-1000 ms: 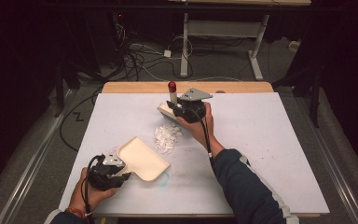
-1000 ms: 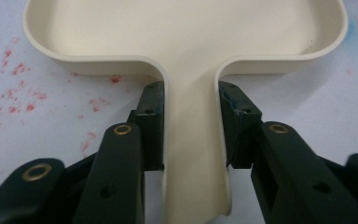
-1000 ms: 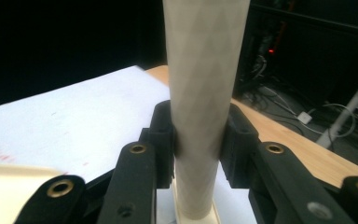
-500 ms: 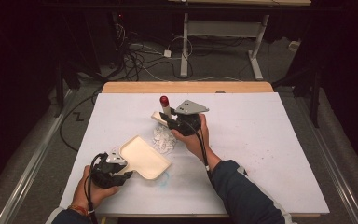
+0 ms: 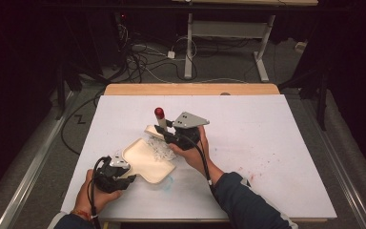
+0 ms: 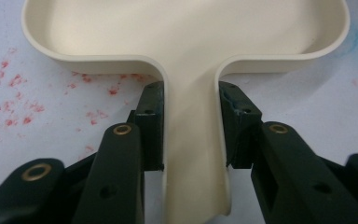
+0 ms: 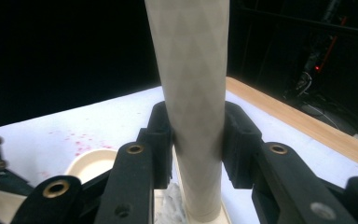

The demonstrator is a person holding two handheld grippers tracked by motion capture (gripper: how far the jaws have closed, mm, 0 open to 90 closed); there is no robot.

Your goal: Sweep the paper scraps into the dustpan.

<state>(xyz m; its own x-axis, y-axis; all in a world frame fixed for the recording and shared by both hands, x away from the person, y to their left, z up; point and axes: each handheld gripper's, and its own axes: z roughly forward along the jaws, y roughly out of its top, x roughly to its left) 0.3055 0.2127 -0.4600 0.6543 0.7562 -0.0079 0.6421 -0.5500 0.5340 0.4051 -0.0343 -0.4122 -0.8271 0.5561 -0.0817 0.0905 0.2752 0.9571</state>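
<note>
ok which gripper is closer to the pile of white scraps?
Right. The right gripper holds the brush directly against the white scraps at the dustpan's far edge. The left gripper sits back at the dustpan's handle, clamped on it.

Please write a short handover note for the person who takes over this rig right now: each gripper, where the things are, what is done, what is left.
Left gripper: shut on the dustpan handle, pan flat on the table.
Right gripper: shut on the brush handle, brush upright, its head at the pan's far edge.
White scraps: piled at the pan's mouth, partly on it.
Done: both tools gripped, scraps gathered at the pan.
Left, likely: sweep the scraps fully in, then lift the pan.
</note>
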